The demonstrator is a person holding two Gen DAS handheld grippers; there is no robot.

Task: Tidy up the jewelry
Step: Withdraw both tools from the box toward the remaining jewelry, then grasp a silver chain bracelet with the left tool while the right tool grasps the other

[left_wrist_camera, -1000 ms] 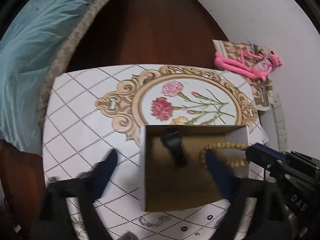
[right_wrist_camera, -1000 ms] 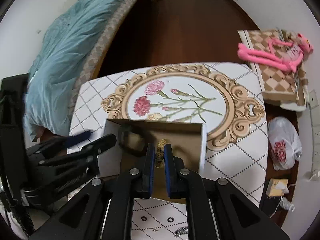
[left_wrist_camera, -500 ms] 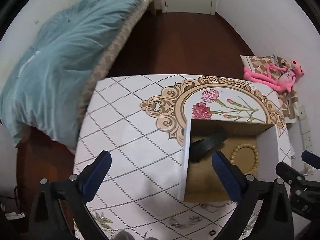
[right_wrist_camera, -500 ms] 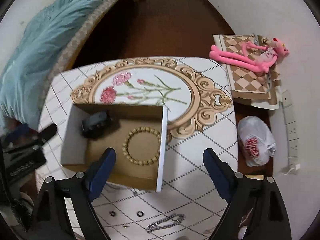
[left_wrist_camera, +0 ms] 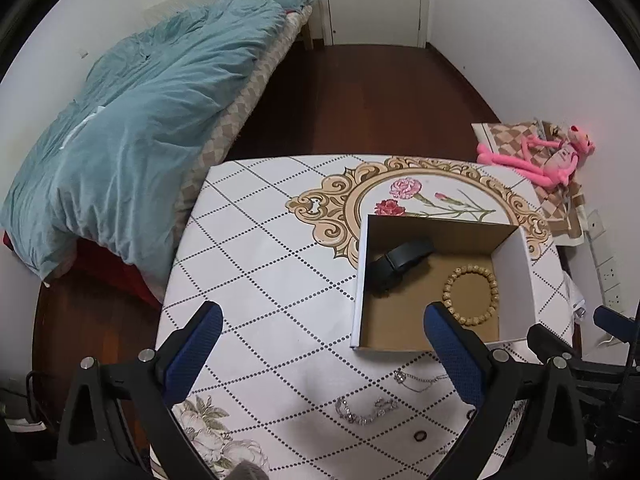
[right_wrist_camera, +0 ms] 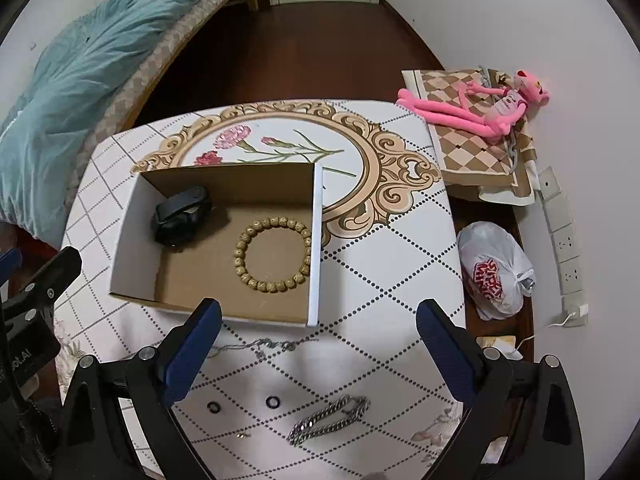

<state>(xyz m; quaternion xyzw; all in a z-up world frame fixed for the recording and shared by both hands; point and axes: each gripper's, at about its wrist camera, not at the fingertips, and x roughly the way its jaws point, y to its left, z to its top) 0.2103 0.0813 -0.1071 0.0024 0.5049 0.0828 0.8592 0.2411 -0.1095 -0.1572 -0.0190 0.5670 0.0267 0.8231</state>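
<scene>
An open cardboard box (right_wrist_camera: 318, 240) (left_wrist_camera: 516, 292) stands on the patterned table. Inside lie a black watch band (right_wrist_camera: 181, 216) (left_wrist_camera: 398, 266) and a wooden bead bracelet (right_wrist_camera: 272, 254) (left_wrist_camera: 472, 294). In front of the box lie a thin silver chain (right_wrist_camera: 260, 345) (left_wrist_camera: 418, 378), a heavy silver link bracelet (right_wrist_camera: 328, 420), two black rings (right_wrist_camera: 272, 402) and a small gold piece (right_wrist_camera: 242, 435). The left wrist view also shows a sparkly silver bracelet (left_wrist_camera: 364, 410). My right gripper (right_wrist_camera: 318, 346) is open and empty above the table's front. My left gripper (left_wrist_camera: 320, 350) is open and empty, left of the box.
A bed with a blue duvet (left_wrist_camera: 120, 152) stands left of the table. A pink plush toy (right_wrist_camera: 476, 104) on a checked cushion and a white plastic bag (right_wrist_camera: 494, 276) lie on the floor at the right. Wall sockets (right_wrist_camera: 560, 232) run along the right wall.
My right gripper opened and let the bead bracelet drop into the box, then drew back and up. My left gripper pulled back and to the left, away from the box.
</scene>
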